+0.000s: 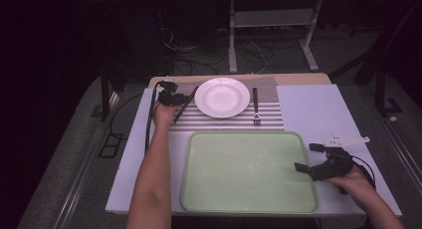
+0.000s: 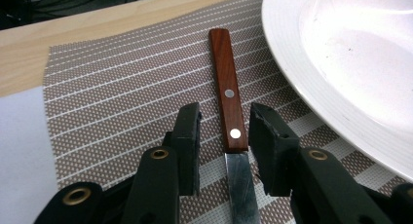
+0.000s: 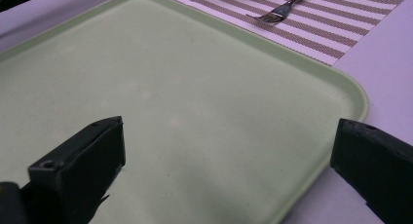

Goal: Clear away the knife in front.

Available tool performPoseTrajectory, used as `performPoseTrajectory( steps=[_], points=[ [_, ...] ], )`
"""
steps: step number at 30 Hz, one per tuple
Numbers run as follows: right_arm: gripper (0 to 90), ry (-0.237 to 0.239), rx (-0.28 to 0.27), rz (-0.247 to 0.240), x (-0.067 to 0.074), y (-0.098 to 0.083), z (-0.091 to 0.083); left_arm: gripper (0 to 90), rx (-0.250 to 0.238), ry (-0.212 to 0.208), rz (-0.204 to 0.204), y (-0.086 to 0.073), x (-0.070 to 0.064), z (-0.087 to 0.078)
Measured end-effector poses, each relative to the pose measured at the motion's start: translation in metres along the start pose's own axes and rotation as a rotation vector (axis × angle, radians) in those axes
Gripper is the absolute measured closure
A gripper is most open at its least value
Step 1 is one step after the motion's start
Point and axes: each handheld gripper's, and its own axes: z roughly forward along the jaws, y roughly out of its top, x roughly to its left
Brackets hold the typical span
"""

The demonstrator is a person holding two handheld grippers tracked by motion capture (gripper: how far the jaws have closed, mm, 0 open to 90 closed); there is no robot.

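Your left gripper (image 2: 224,136) is down on the striped placemat (image 2: 122,92), jaws set narrow on either side of the knife (image 2: 231,136). They straddle the near end of its wooden handle, right where it meets the blade. There's a thin gap on each side, so whether the pads are touching the handle yet, I cannot tell; they are not clamped tight. From the high view, that gripper (image 1: 169,97) sits at the left end of the placemat (image 1: 268,114), just beside the plate (image 1: 222,97).

Your right gripper (image 3: 229,160) is spread wide and holding nothing. Its left jaw hangs over the green tray (image 3: 146,87), the other jaw out past the tray's right rim, above the white table (image 3: 384,63). In the high view it (image 1: 311,159) is at the tray's right edge, your hand behind it.

The tray (image 1: 249,174) is bare, pale green with rounded corners, lying just in front of the placemat. The plate is white, deep and shiny, with nothing in it.

The knife has a reddish-brown handle with two metal rivets and a bright steel blade pointing back toward you. It lies flat, left of the plate. The fork (image 1: 256,107) lies on the plate's right, tines toward the tray.
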Motion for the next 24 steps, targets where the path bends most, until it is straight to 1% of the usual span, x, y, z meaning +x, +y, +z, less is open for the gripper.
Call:
performPoseTrajectory(
  steps=[2,4,7,11,13,15,19,24],
  points=[
    [0.0,0.000,0.000,-0.002,0.000,0.000,0.000,66.5,0.003,-0.011,-0.008,-0.001,-0.001,0.003],
    [0.0,0.000,0.002,0.000,0.000,0.000,0.000,67.6,0.013,0.004,-0.002,-0.001,-0.004,0.005],
    [0.0,0.001,0.002,0.000,0.000,0.000,0.000,67.5,0.024,0.000,0.012,-0.001,-0.007,0.008],
    [0.0,0.001,0.001,-0.002,0.000,0.000,0.000,66.8,0.036,0.024,0.033,0.000,-0.010,0.010],
    [0.0,0.001,0.001,-0.002,0.000,0.000,0.000,67.0,0.038,0.035,0.036,0.000,-0.010,0.011],
    [0.0,0.001,0.000,0.000,0.000,0.000,0.000,67.8,0.042,0.035,0.034,0.000,-0.011,0.011],
    [0.0,0.001,0.000,-0.001,0.000,0.000,0.000,68.9,0.049,0.047,0.037,0.000,-0.012,0.012],
    [0.0,0.001,-0.001,0.000,0.000,0.000,-0.001,72.5,0.056,0.043,0.045,0.000,-0.012,0.012]
  ],
)
